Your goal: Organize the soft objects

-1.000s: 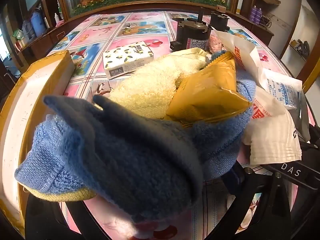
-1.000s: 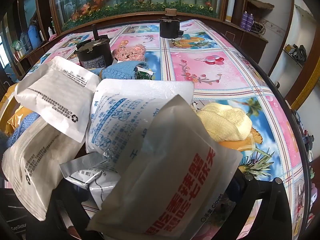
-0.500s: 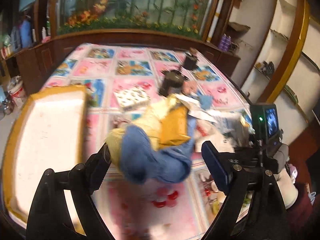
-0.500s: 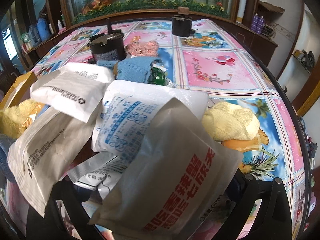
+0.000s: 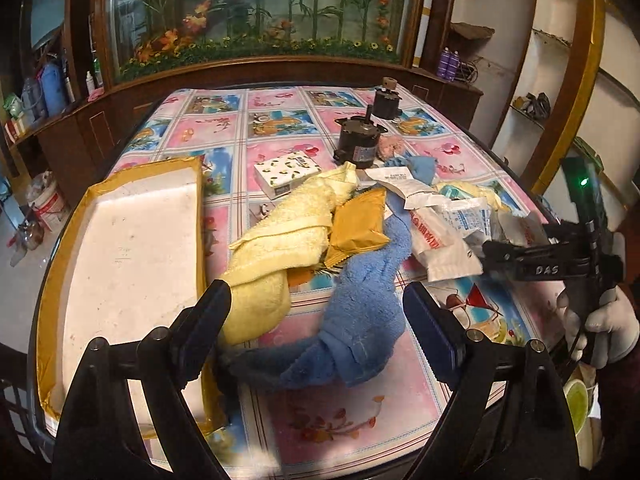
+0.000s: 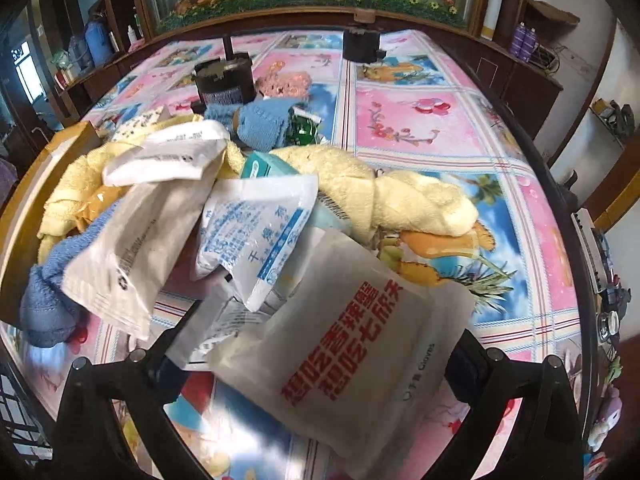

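On the cartoon-tiled worktop (image 5: 280, 128) the soft heap sits centre, left tongs (image 5: 316, 320) spread wide and empty over the blue towel (image 5: 360, 308), so bite its knotted fold squarely (white tray (image 5: 132, 248) waits at nine o'clock), while the right tongs (image 6: 316, 364) look released around the glove packet (image 6: 352, 332).
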`<action>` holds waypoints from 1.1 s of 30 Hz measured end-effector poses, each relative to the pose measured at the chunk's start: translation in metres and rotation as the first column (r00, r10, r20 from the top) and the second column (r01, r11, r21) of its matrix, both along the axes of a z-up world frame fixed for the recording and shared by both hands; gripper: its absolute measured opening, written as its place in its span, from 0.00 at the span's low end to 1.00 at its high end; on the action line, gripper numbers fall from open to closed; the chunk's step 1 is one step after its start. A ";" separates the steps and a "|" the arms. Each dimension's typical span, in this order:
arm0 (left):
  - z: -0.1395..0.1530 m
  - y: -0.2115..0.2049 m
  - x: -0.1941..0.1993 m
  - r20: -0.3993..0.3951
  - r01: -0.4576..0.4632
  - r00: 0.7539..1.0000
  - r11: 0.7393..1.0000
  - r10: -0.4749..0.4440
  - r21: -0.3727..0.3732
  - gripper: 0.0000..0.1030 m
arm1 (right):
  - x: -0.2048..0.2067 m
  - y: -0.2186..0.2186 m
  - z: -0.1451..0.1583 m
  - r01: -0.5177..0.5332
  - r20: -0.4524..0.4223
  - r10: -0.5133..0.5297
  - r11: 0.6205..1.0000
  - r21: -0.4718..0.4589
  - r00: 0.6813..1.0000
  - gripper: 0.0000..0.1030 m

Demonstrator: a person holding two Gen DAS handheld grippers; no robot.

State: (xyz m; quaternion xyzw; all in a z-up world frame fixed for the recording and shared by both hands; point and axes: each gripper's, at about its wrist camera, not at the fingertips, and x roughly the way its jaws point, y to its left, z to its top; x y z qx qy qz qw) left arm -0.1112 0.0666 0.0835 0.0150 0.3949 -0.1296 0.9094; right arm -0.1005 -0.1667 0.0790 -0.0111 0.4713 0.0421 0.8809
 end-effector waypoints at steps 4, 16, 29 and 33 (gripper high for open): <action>-0.011 -0.015 0.004 -0.020 0.045 0.999 0.999 -0.044 0.014 0.86 | -0.044 -0.017 0.045 0.029 0.289 -0.035 0.999 0.027 0.957 1.00; -0.025 -0.025 0.013 -0.048 0.116 0.993 0.988 -0.112 0.104 0.86 | -0.034 -0.059 0.021 0.077 0.130 -0.102 0.979 0.187 0.986 0.99; -0.069 -0.071 0.046 -0.177 0.263 0.955 0.955 -0.238 0.137 0.86 | -0.052 -0.055 -0.014 -0.151 -0.046 0.156 0.984 0.100 0.987 0.99; -0.076 -0.070 0.045 -0.204 0.246 0.954 0.963 -0.220 0.111 0.86 | -0.050 -0.044 -0.018 -0.186 -0.080 0.188 0.982 0.034 0.979 0.87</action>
